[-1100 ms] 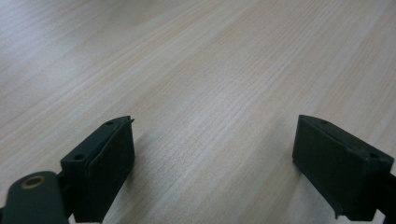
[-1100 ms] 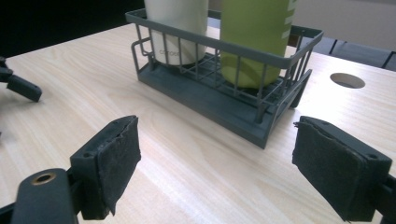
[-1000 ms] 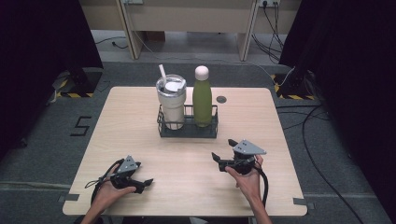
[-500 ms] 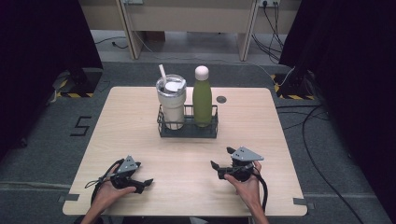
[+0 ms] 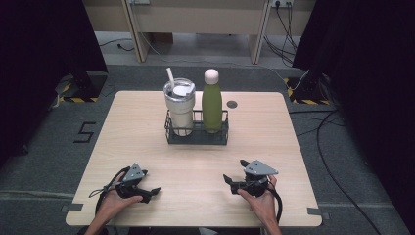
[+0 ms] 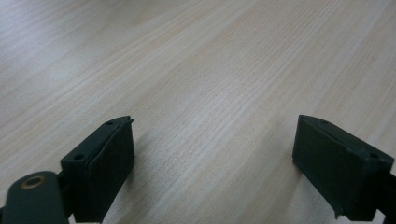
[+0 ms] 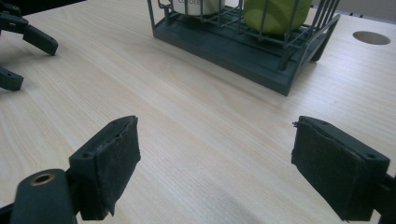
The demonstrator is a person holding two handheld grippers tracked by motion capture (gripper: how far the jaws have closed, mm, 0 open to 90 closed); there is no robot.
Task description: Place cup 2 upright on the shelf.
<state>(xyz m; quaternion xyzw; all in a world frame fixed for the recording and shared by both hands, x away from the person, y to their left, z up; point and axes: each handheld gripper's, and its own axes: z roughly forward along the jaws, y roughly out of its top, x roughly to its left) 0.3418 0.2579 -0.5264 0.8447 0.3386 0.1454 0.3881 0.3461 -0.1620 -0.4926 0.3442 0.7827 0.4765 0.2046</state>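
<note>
Both grippers sat empty near the table's point(image 5: 147, 122) front edge: left gripper point(image 5: 152, 192) jaws apart, right gripper point(image 5: 234, 179) jaws apart, facing wire rack point(image 5: 197, 135) with tumbler point(image 5: 179, 105) and green bottle point(image 5: 212, 103) toward the back edge.

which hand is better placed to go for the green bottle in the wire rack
Right, probably. The right gripper sits open on the same side as the green bottle with the pale cap in the dark wire rack and faces it. The left gripper faces bare table.
</note>
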